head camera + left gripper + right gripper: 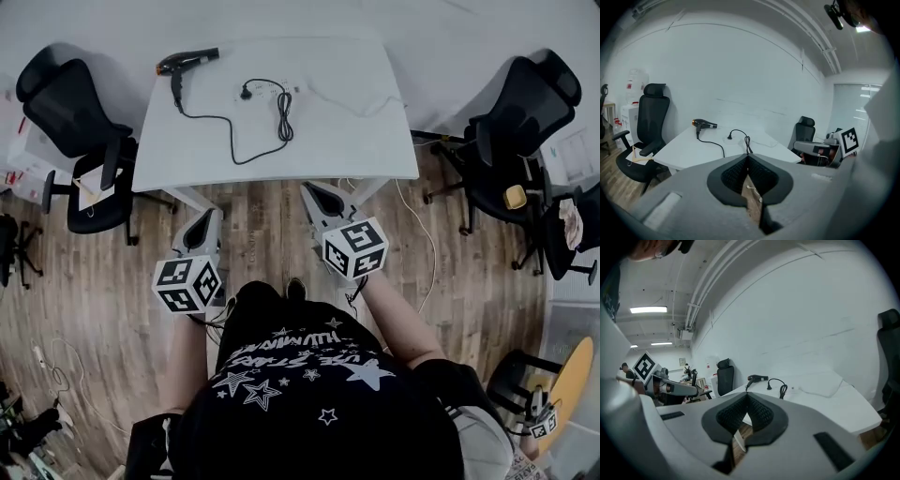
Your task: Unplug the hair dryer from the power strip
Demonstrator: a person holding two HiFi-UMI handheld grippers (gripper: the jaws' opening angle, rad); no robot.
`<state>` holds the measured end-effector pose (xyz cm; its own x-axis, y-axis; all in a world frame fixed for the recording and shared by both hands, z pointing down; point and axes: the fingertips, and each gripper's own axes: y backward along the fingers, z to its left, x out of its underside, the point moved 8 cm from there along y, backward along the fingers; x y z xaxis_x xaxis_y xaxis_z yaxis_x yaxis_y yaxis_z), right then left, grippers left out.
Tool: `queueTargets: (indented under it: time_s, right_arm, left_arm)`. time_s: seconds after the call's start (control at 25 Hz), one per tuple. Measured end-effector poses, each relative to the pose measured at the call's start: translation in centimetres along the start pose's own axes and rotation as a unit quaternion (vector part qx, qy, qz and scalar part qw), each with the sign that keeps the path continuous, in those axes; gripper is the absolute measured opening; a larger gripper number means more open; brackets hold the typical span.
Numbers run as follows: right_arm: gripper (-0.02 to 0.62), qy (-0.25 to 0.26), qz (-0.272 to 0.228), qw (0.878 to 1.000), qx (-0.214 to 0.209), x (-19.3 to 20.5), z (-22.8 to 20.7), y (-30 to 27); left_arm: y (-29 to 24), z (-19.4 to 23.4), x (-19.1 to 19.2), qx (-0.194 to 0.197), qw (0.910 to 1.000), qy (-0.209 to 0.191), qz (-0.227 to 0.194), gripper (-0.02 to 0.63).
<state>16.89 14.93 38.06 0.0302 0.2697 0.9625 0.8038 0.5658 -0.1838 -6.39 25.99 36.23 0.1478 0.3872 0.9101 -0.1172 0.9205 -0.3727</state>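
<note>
A black hair dryer (pixel 187 61) lies at the far left corner of the white table (pixel 356 141). Its black cord (pixel 234 131) curls across the top to a black plug (pixel 246 92), which sits at the left end of a white power strip (pixel 272 91). Both grippers hang over the wooden floor, short of the table's near edge. My left gripper (pixel 203 217) and my right gripper (pixel 316 190) are shut with nothing in them. The left gripper view shows the left gripper (pixel 747 159) facing the dryer (pixel 704 123) and plug (pixel 730 137). The right gripper (pixel 746 397) points toward the dryer (pixel 758 378).
Black office chairs stand left (pixel 80 112) and right (pixel 520 103) of the table. A thin white cable (pixel 417 220) drops from the table's right side to the wooden floor (pixel 262 234). More chairs and clutter sit at the far right.
</note>
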Motion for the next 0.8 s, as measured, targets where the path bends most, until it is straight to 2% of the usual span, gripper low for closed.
queueTargets:
  time_s: [0.24,0.36,0.8]
  right_arm:
    - [0.009,0.005,0.018,1.0,-0.013,-0.1,-0.5,-2.8]
    - [0.009,0.028,0.03,0.999,-0.015,-0.1,-0.6,-3.8]
    - [0.009,0.019,0.045,0.999,0.005,-0.4,-4.0,-9.0]
  left_arm:
    - [-1.0,1.4,-0.6,-0.021,0.9997,0.01,-0.001,0.008]
    - [-1.9,2.4,-0.5,-0.027,0.9995,0.018,0.005,0.008]
    - [-9.2,5.8,-3.3,-0.002,0.9999,0.0,0.016,0.008]
